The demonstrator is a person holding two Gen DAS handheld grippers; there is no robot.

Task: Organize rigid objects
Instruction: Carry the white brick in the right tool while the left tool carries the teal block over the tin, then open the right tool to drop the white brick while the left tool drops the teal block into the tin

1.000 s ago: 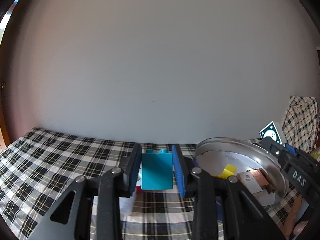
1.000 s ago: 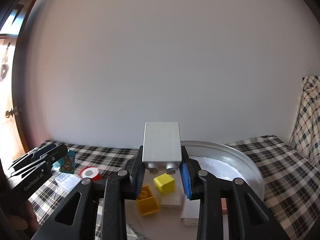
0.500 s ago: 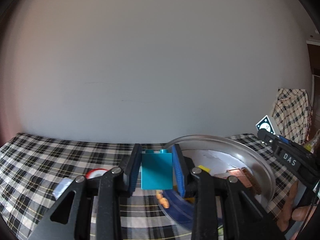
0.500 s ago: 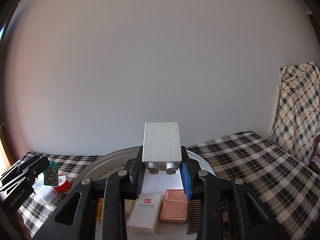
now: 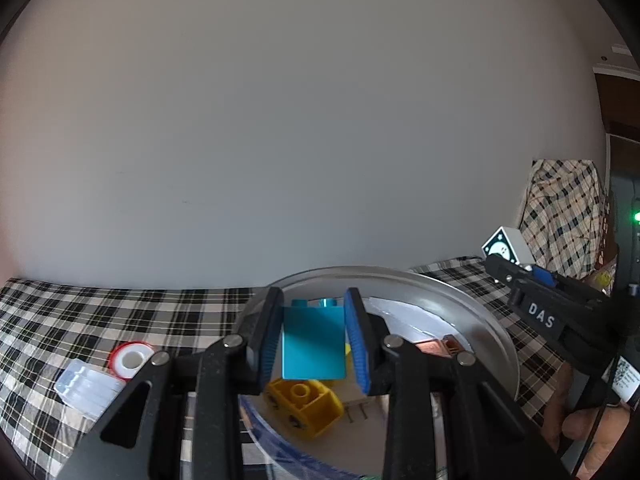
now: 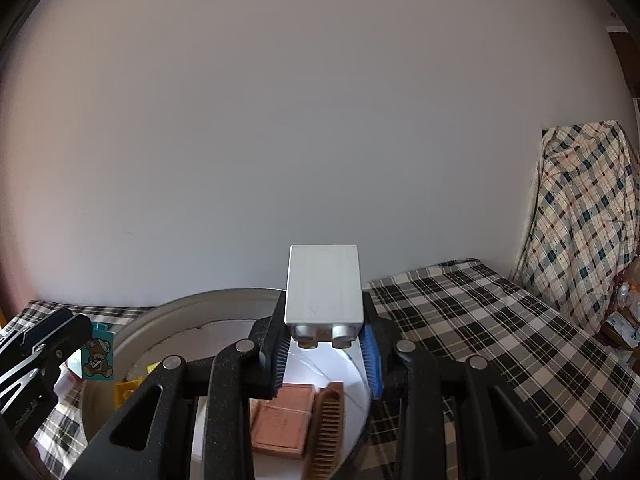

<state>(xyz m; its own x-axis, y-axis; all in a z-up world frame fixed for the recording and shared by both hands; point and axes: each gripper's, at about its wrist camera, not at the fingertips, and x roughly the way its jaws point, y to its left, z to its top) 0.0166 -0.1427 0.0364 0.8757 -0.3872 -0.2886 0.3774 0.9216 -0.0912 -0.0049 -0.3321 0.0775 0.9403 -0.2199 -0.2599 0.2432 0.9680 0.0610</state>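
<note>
- The left gripper is closed on a teal block. Its two blue pads press on the sides of the block, and the studs of the block point away to the far side.
- This block hangs above the near left part of a round metal tray, which stands on a checked cloth.
- Inside the tray, just under the left gripper, a yellow block lies on its side. Further right there is a copper-coloured part.
- Left of the tray, on the cloth, lie a red and white roll and a clear plastic piece, touching each other.
- The right gripper clamps a white block by its lower end; the studs point toward the camera.
- The white block is held above the right part of the tray, over a copper heat sink.
- In the right wrist view the teal block shows a teddy bear picture.
</note>
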